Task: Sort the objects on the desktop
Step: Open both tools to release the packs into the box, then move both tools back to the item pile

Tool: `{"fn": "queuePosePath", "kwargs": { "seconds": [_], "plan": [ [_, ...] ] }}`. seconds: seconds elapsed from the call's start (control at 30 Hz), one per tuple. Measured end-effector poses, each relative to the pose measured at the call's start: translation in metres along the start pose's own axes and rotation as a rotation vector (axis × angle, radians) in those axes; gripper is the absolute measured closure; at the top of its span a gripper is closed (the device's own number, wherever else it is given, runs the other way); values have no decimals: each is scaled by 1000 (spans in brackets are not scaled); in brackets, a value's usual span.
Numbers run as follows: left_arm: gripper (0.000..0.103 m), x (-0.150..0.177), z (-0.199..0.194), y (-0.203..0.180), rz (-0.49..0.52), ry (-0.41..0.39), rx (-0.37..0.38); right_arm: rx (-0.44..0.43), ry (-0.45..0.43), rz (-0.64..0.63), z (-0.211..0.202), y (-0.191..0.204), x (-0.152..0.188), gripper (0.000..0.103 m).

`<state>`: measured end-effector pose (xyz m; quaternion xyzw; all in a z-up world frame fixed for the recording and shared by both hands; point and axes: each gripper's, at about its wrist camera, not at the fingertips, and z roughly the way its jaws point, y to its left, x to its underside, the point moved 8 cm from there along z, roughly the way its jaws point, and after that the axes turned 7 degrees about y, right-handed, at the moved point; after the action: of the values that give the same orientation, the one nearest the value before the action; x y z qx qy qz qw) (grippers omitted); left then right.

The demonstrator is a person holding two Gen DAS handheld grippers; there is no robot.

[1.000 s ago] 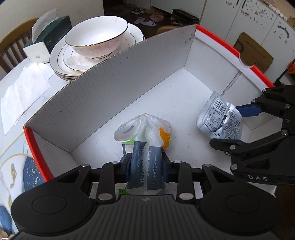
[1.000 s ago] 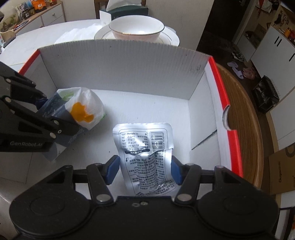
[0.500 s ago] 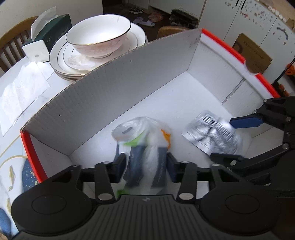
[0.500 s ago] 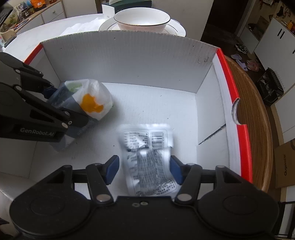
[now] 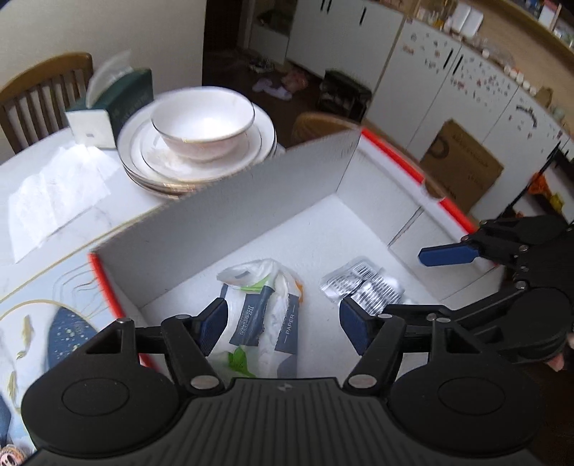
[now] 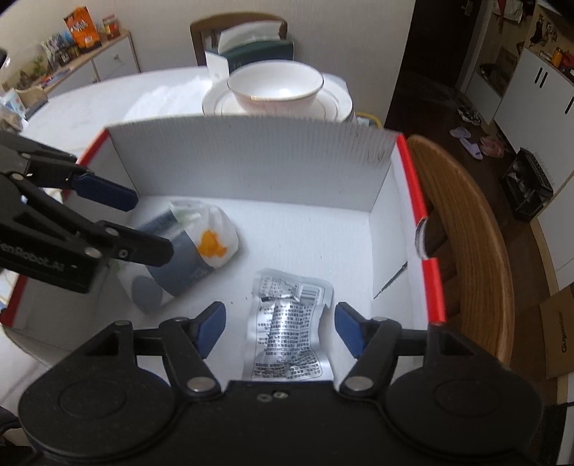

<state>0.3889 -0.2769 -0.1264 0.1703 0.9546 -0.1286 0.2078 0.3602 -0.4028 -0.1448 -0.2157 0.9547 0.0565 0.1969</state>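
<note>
Left claw (image 5: 283,324): wide apart, holding nothing, above the near left of the box.
Right claw (image 6: 278,328): wide apart, holding nothing.
Tissue pack (image 5: 263,319): lying on the box floor, left side.
Silver pouch (image 6: 287,337): lying flat on the box floor, right of the tissue pack.
Cardboard box (image 6: 251,161): white inside, red rim, on the tabletop (image 5: 53,186).
Bowl (image 5: 202,123): on stacked plates, past the box's far wall.

A dining corner that opens to a kitchen

Ahead of the jaws, a wooden chair (image 6: 238,27) stands against a pale wall (image 5: 107,32). To the right of the jaws are white cabinets (image 5: 448,75), a dark floor (image 6: 448,118) and a cardboard box (image 5: 462,166).
</note>
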Motion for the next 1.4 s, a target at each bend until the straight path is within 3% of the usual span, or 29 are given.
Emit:
{"fn": "queuePosePath", "kwargs": {
  "seconds": [0.2,0.7,0.9,1.0,1.4],
  "plan": [
    [35,10,-40,4,-20,-94,-18,-34,-78,4,-25,8,-1,35],
    [20,53,-105,22,-20,-226,-46,-96,-194,30,-58,46,-1,31],
    [10,73,-124,42,-54,-250,-26,-105,-223,43,-66,72,-1,30],
    [0,84,-133,54,-63,-267,-35,-103,-231,56,-67,86,-2,29],
    [0,136,-151,103,-97,-277,-29,-95,-236,74,-69,150,-2,28]
  ]
}}
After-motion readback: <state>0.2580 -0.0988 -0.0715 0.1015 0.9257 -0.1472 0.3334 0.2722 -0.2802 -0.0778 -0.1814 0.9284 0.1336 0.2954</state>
